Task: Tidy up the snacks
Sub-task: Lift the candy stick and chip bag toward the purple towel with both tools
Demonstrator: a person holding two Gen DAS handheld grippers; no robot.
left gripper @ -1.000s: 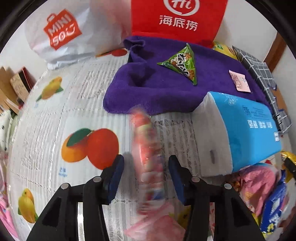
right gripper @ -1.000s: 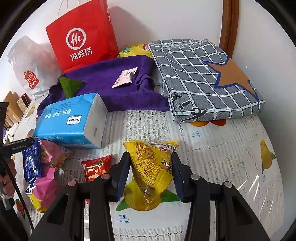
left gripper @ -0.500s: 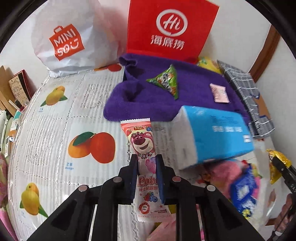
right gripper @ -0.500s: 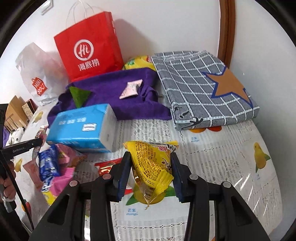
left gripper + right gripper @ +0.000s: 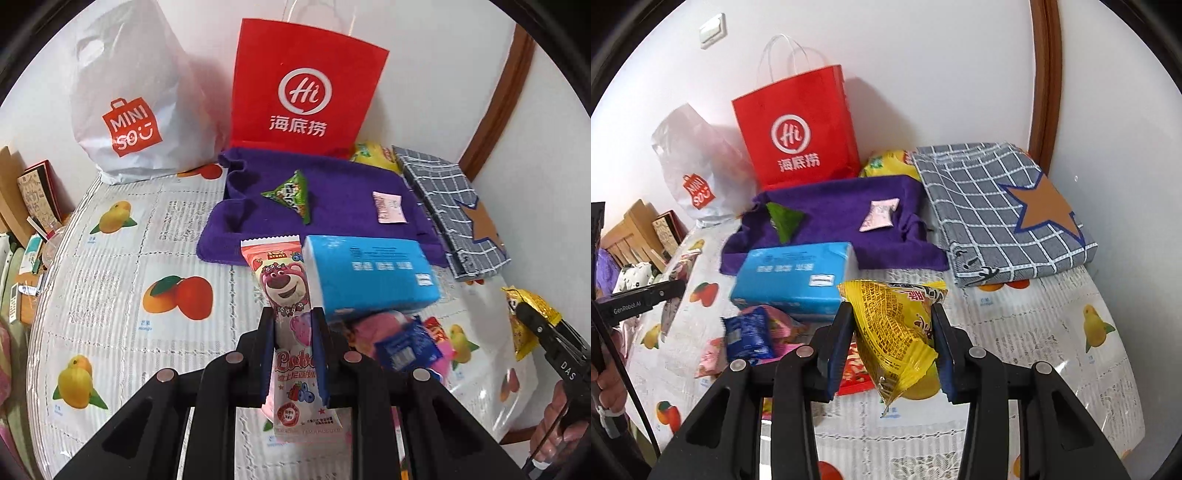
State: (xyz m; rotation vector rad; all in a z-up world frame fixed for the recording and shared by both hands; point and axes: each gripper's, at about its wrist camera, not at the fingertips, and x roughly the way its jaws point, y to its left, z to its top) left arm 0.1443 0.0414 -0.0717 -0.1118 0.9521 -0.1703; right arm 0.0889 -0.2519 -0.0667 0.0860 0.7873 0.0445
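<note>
My left gripper (image 5: 293,325) is shut on a long pink bear-print snack packet (image 5: 284,288), held upright above the table. My right gripper (image 5: 892,321) is shut on a yellow crinkled snack bag (image 5: 897,325), also lifted off the cloth. A purple towel (image 5: 340,199) lies at the back with a green triangular packet (image 5: 291,194) and a small pink sachet (image 5: 388,206) on it. A loose pile of snacks (image 5: 753,336), blue and pink, lies in front of a blue tissue pack (image 5: 794,277). The right gripper with its yellow bag (image 5: 528,317) shows at the left view's right edge.
A red paper bag (image 5: 801,133) and a white plastic bag (image 5: 129,110) stand against the wall. A folded grey checked cloth (image 5: 997,206) lies at the right. A yellow packet (image 5: 886,162) sits behind the towel. The fruit-print tablecloth (image 5: 129,258) covers the table; boxes (image 5: 33,199) crowd the left edge.
The left gripper closed on the pink bear packet and lifted it. The right gripper rose with the yellow bag. Both views now look from higher up.
</note>
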